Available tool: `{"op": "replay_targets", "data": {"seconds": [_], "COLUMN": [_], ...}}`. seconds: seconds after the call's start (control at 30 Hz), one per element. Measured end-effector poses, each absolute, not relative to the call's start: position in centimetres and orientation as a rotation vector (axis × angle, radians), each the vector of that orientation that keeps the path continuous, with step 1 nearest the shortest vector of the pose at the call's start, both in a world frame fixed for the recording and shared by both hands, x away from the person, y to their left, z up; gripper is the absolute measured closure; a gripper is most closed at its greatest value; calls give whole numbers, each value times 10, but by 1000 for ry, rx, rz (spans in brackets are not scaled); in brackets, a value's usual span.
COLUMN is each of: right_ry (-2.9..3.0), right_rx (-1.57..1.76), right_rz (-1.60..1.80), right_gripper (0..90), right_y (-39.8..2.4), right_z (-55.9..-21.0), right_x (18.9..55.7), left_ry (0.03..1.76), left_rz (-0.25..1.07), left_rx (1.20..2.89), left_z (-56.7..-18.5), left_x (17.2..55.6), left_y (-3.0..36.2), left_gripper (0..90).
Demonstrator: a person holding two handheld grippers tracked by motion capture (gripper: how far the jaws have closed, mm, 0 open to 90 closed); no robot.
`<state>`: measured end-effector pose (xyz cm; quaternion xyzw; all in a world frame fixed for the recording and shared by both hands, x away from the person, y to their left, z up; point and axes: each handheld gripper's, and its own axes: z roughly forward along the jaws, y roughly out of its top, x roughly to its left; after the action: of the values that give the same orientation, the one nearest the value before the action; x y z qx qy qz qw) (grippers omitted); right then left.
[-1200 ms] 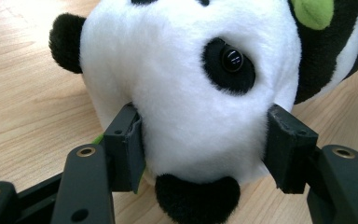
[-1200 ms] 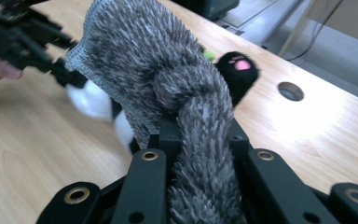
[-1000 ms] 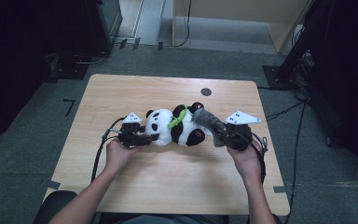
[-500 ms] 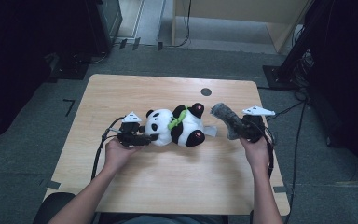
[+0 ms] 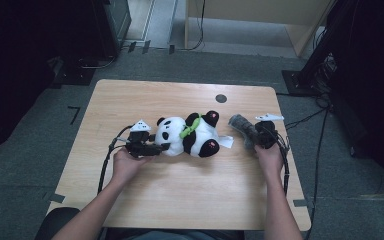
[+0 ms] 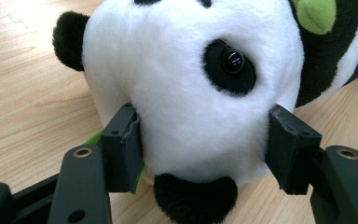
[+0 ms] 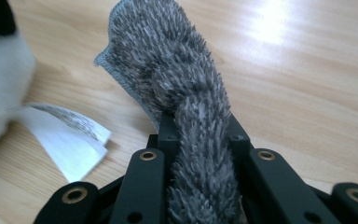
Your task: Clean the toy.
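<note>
Fingers first: on the left gripper (image 5: 155,148) both pads (image 6: 126,140) are pressed into the white fur on either side of the panda's head (image 6: 191,93), so I'm reading that as a real grasp, not just jaws parked around it. Over the last moment those jaws have been easing open a touch, but the head is between them and the fur bulges at both pads. My guess is I've got the head pinned so the plush panda (image 5: 187,136) doesn't slide on the wooden table (image 5: 180,200) while the other hand works.

Panda sits center frame in the high view, lying down, long axis running left-right across the picture. Head points to the left edge, feet to the right, with the white tag (image 5: 225,141) sticking out on the right end. Green leaf bit (image 5: 190,126) sits across its middle.

Moving right: the right gripper (image 5: 260,137) is clenched tight on a grey fuzzy cloth (image 7: 177,84), which runs up between the jaws and flops out past the tips. In the high view it sits just right of the panda's feet, angled toward the upper left. Looks to me like it's held bunched like that for wiping or covering the toy.
</note>
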<state>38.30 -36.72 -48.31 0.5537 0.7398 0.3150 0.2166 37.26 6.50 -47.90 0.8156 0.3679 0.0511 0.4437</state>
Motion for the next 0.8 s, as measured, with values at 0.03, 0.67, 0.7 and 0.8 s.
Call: {"op": "replay_targets", "data": {"seconds": [0.03, 0.67, 0.7, 0.8], "right_ry": [2054, 2086, 2082, 2065], "right_rx": [1538, 1540, 1535, 1533], "right_rz": [876, 895, 897, 927], "right_gripper": [752, 459, 441, 397], "right_y": [-367, -368, -368, -368], "right_z": [-486, -492, -491, -486], "right_x": [383, 380, 379, 375], "left_ry": [912, 911, 910, 910], "left_rz": [127, 128, 128, 125], "left_rx": [2022, 2020, 2019, 2019], "left_z": [-479, -480, -480, -480], "left_x": [373, 373, 373, 373], "left_y": [65, 65, 65, 65], "left_gripper": [365, 304, 302, 297]}}
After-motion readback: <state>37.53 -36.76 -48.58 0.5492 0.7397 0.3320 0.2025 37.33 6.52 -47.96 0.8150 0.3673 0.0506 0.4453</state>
